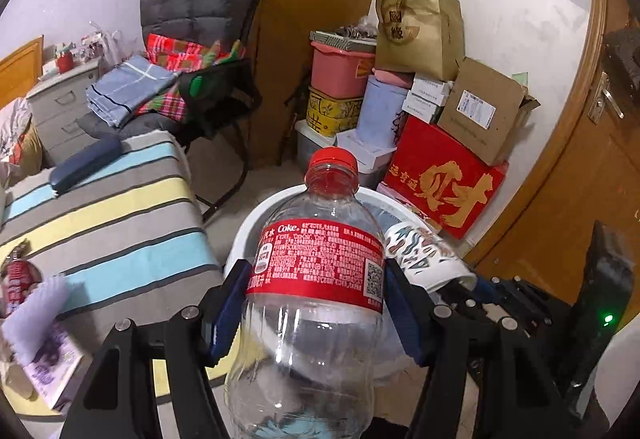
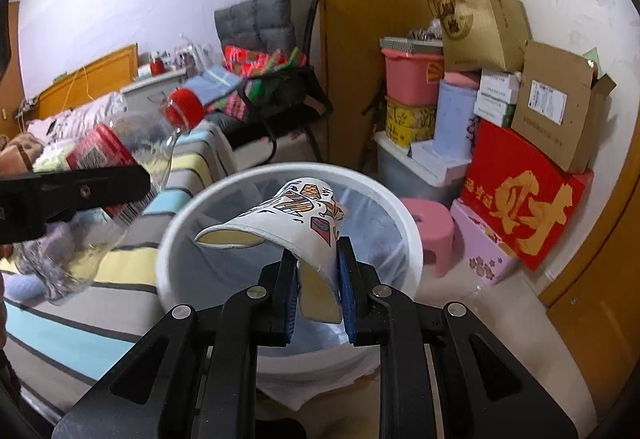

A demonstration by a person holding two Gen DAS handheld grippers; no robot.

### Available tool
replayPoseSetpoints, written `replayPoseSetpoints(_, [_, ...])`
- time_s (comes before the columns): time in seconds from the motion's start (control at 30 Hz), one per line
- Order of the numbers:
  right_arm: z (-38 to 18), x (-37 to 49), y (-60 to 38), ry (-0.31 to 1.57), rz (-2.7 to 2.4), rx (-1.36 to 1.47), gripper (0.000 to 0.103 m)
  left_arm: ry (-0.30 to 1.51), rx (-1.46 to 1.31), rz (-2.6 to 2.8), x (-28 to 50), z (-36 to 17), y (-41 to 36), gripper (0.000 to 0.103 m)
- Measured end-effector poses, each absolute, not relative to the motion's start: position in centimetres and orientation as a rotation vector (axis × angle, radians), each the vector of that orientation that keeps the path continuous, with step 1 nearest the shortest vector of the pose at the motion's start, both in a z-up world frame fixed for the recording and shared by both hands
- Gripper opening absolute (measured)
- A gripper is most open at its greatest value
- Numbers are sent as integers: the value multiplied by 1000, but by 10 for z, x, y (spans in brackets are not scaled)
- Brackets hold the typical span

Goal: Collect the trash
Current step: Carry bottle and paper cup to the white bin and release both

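My left gripper (image 1: 316,303) is shut on an empty clear Coke bottle (image 1: 316,271) with a red cap and red label, held above the near rim of a white trash bin (image 1: 256,223). The bottle also shows at the left of the right wrist view (image 2: 120,155). My right gripper (image 2: 318,291) is shut on a crushed patterned paper cup (image 2: 296,215), held over the open bin (image 2: 176,231), which has a thin liner. The cup shows in the left wrist view (image 1: 424,251) to the right of the bottle.
A striped bed (image 1: 112,207) lies to the left with a carton (image 1: 44,367) and small items near its edge. A folding chair (image 1: 208,79) with folded cloths stands behind. Stacked boxes (image 1: 444,175), a pink stool (image 2: 432,227) and a wooden door (image 1: 580,199) are on the right.
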State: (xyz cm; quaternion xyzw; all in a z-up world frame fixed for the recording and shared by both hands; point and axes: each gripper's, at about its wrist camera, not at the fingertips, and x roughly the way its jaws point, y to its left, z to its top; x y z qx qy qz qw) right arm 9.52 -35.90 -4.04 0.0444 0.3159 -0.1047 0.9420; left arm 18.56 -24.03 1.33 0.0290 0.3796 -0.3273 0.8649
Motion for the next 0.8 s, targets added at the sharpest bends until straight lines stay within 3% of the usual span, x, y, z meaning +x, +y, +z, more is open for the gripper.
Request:
replayPoseSetpoints(0.4, [-61,118,-384,763,-197,94,21,853,50,-701,219,-11,-271,66])
replayPoseSetpoints(0.53, [-62,115,-387,769,-197,98,24,834,49,-694,218,-7,-269,77])
replayPoseSetpoints(0.67, [-58,111,-384,756,-202,92,47,820,36,-688,214,0,-259,77])
replayPoseSetpoints(0.8, [-50,105,-382,721,-203,116,50,789,41,-664,206,12,-246,77])
